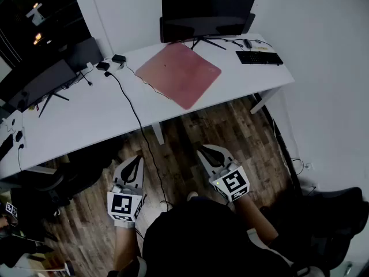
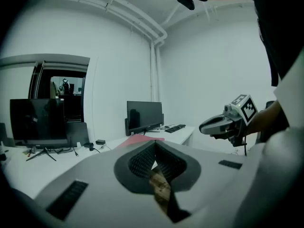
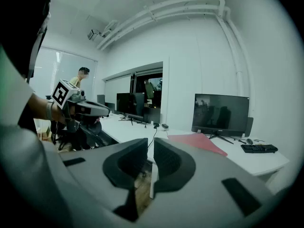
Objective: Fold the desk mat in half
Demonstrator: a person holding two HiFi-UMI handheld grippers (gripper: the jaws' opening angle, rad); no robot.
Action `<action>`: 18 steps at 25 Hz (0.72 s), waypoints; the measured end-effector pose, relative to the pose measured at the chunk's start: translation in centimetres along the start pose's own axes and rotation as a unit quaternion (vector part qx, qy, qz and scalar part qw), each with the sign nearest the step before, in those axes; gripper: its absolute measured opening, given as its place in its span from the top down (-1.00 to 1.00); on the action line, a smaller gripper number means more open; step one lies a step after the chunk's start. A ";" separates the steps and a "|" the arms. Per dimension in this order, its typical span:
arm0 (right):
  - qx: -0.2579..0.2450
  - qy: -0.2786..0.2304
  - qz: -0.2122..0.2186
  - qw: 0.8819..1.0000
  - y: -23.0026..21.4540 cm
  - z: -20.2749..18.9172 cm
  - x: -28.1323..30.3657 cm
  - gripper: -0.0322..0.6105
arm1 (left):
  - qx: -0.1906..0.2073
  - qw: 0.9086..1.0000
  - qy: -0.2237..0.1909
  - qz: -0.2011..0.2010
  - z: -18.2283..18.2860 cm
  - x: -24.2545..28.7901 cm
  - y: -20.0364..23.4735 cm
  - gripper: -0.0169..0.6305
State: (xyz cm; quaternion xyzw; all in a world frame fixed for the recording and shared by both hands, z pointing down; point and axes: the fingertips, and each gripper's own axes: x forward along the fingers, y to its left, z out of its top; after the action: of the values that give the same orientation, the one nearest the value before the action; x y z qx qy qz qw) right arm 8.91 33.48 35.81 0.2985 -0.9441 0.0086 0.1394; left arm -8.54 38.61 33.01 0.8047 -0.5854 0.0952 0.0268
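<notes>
White desk (image 1: 81, 117) spans the far side. Pink mat (image 1: 180, 74) lies flat and unfolded on it, right of centre. Left gripper (image 1: 134, 161) and right gripper (image 1: 206, 153) hang near, over the floor, well apart from the mat, jaws pressed together, empty.

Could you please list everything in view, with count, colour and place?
desk: one, white, ahead
desk mat: one, pink, flat on desk before right monitor
monitors: at least two, black, behind mat and at desk's left
keyboard: one, black, desk's right end
cable: one, black, off desk's front edge to floor
office chair: one, black, lower right
floor: wood, brown, underfoot
left gripper: one, grey, shut, empty, above floor
right gripper: one, grey, shut, empty, above floor
</notes>
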 end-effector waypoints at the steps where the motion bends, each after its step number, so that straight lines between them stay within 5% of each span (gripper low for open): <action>1: -0.002 -0.001 0.001 1.000 -0.2 0.0 -0.2 0.75 | 0.003 1.000 0.001 0.001 -0.1 0.1 -0.3 0.93; 18: -0.029 -0.034 0.018 0.999 -4.7 -0.6 -3.3 0.75 | 0.061 0.998 0.007 0.019 1.3 3.7 -5.1 0.93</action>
State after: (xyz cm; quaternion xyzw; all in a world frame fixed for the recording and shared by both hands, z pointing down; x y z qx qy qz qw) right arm 14.31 31.49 35.22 0.2779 -0.9532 -0.0262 0.1158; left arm -2.43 36.55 32.75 0.7928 -0.5936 0.1366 -0.0204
